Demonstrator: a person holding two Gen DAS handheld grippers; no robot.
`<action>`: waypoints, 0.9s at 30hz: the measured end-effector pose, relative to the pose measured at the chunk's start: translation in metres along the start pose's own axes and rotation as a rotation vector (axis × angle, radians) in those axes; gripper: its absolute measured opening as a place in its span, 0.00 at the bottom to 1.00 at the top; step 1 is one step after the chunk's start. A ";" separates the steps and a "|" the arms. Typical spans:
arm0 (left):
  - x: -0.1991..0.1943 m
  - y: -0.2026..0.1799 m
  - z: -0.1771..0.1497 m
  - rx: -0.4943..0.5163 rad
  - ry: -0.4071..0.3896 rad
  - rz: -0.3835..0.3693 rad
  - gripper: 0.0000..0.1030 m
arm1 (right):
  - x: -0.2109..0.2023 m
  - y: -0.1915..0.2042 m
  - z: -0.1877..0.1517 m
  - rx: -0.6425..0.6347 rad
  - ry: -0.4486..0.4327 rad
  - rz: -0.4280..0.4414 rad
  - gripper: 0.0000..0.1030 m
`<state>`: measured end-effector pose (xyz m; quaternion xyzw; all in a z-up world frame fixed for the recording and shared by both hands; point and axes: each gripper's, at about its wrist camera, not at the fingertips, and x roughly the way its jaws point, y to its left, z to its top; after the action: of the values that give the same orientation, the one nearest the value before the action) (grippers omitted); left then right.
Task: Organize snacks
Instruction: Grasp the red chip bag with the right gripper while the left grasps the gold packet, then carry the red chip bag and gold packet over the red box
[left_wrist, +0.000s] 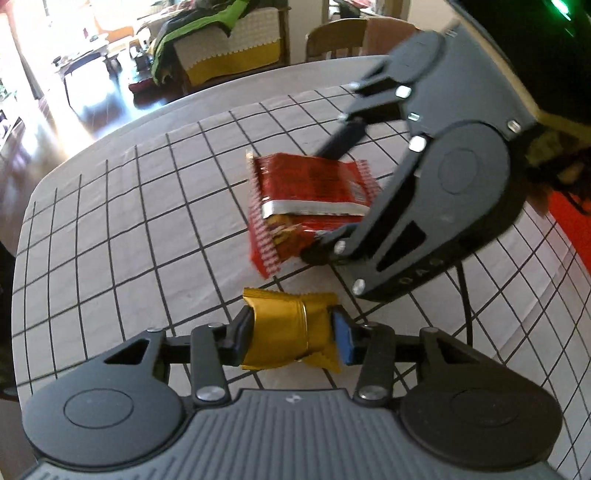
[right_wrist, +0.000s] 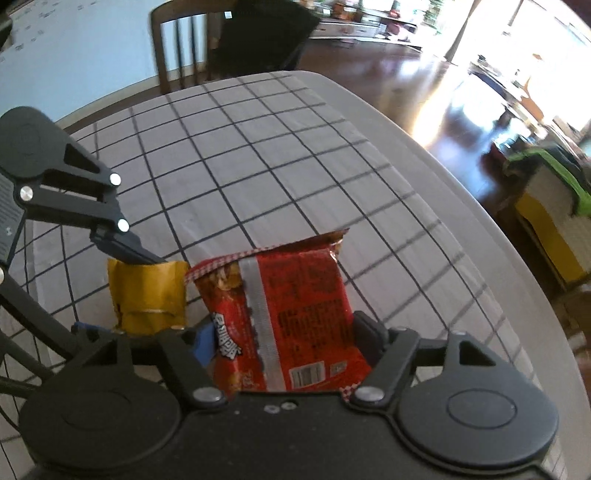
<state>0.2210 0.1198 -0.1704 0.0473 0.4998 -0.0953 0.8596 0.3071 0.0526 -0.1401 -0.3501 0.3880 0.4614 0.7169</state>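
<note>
A gold foil snack packet (left_wrist: 280, 325) lies on the grid-patterned tablecloth (left_wrist: 147, 221), and my left gripper (left_wrist: 291, 334) is shut on it, its pads pinching the wrapper at the middle. Just beyond it a red snack bag (left_wrist: 314, 184) with a silver seam sits between the fingers of my right gripper (left_wrist: 317, 203). In the right wrist view the red bag (right_wrist: 295, 306) fills the span of the right gripper (right_wrist: 284, 339), with a pad against each side. The gold packet (right_wrist: 147, 291) stands just left of it in the left gripper (right_wrist: 122, 295).
The tablecloth (right_wrist: 258, 147) stretches bare to the table's rounded far edge. A wooden chair (right_wrist: 177, 44) and a dark one stand behind it, with another chair (left_wrist: 332, 37) in the left wrist view. Something orange-red (left_wrist: 569, 221) lies at the right.
</note>
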 end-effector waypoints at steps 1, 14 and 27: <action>-0.003 0.001 -0.003 -0.010 -0.001 0.003 0.42 | -0.002 0.001 -0.002 0.021 0.002 -0.011 0.70; -0.054 -0.007 -0.040 -0.145 -0.065 0.012 0.42 | -0.061 0.011 -0.057 0.380 0.034 -0.127 0.69; -0.127 -0.048 -0.042 -0.117 -0.134 -0.068 0.42 | -0.163 0.031 -0.121 0.725 0.029 -0.176 0.69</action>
<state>0.1143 0.0946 -0.0802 -0.0266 0.4472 -0.0979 0.8886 0.2058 -0.1049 -0.0565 -0.1117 0.5048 0.2257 0.8257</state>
